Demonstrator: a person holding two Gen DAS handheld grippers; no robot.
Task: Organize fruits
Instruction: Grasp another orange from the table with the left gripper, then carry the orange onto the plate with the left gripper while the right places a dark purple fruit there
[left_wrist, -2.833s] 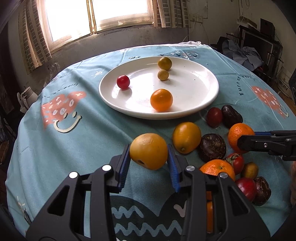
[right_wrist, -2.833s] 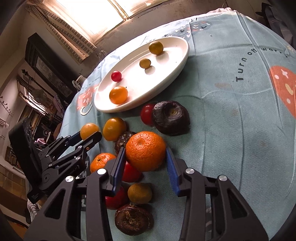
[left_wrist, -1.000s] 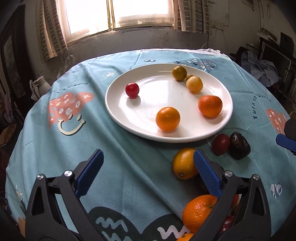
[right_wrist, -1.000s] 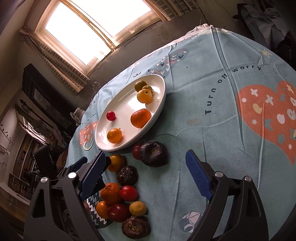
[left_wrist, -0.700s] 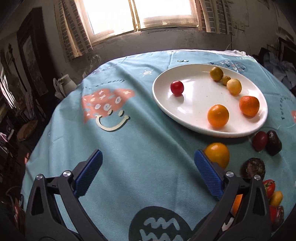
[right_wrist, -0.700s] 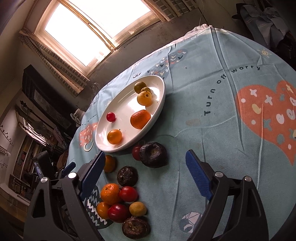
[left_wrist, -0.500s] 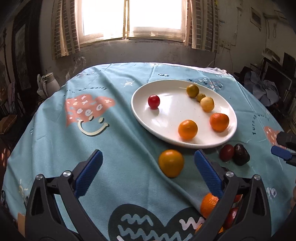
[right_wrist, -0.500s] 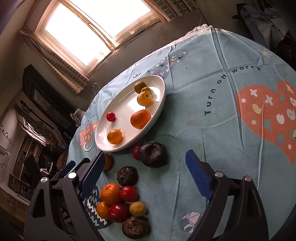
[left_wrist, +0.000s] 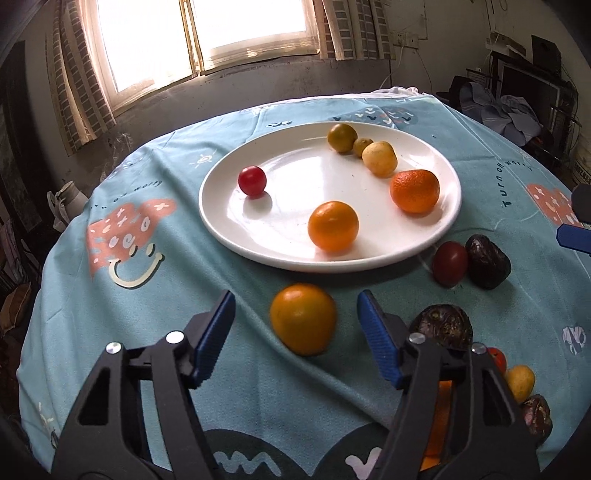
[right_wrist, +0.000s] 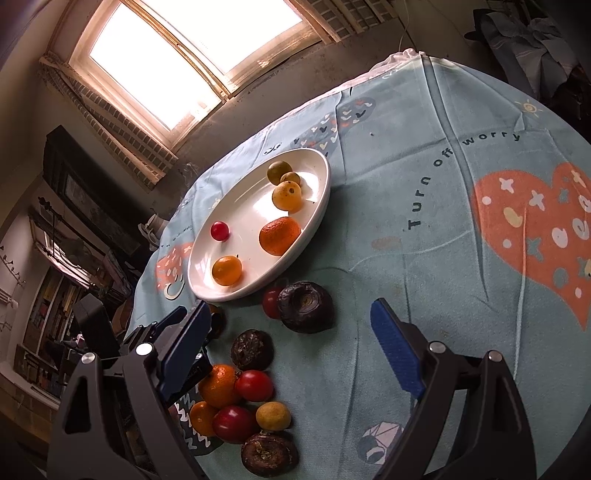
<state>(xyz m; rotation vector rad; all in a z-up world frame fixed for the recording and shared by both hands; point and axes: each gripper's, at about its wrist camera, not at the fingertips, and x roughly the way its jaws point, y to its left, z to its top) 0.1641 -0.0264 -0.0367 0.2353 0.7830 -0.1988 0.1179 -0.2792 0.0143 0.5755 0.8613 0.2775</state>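
An orange (left_wrist: 303, 323) lies on the teal cloth just in front of the white plate (left_wrist: 221, 229). My left gripper (left_wrist: 295, 295) straddles it, jaws closing, with a gap left between each blue pad and the peel. On the plate are a small red tomato (left_wrist: 252, 180), another orange (left_wrist: 333, 226), a mandarin (left_wrist: 414, 191), a yellow fruit (left_wrist: 379, 158) and two greenish ones. My right gripper (right_wrist: 290, 306) hovers open over the cloth, gripping nothing, above a dark wrinkled fruit (right_wrist: 306, 308). In the right wrist view its left finger mostly hides the straddled orange.
Loose fruit (right_wrist: 236, 402) is heaped near the table's front edge: mandarins, red tomatoes, a yellow fruit and dark wrinkled ones. A red fruit (left_wrist: 450, 263) and a dark one (left_wrist: 487, 262) sit by the plate's right rim. The round table drops off on every side.
The left gripper swung back over the table, came down around the orange near the plate, and its wide jaws narrowed. The right gripper has not moved.
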